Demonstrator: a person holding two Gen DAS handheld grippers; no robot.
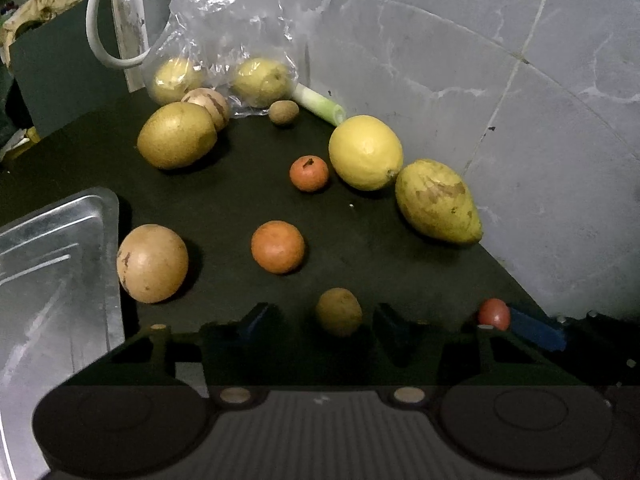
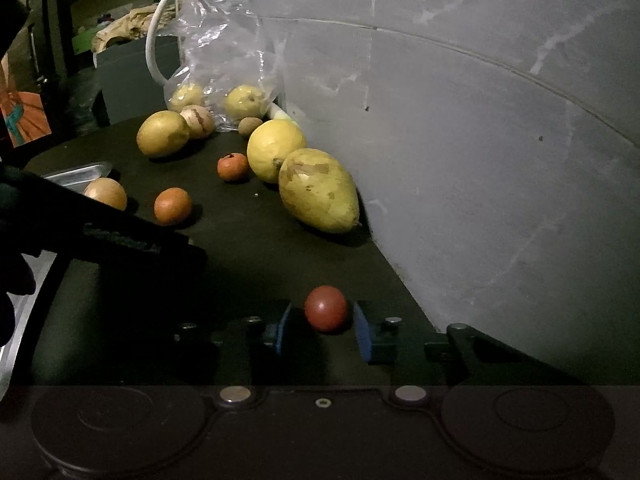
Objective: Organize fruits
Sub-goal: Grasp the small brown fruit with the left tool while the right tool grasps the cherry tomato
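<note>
Left gripper (image 1: 320,320): agape around small round brownish fruit (image 1: 338,311), no contact.
Right gripper (image 2: 322,330): parted, flanking small round red fruit (image 2: 325,308) near dark table's (image 2: 248,248) wall-side edge.
Metal tray (image 1: 52,264): cut off at left edge.

Tray (image 1: 60,240) left of fruits (image 1: 277,246); bag (image 1: 224,40) behind.

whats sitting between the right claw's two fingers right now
A small red fruit sits between the fingers of the open right claw, with a gap on each side, untouched. The right wrist view shows this.
</note>
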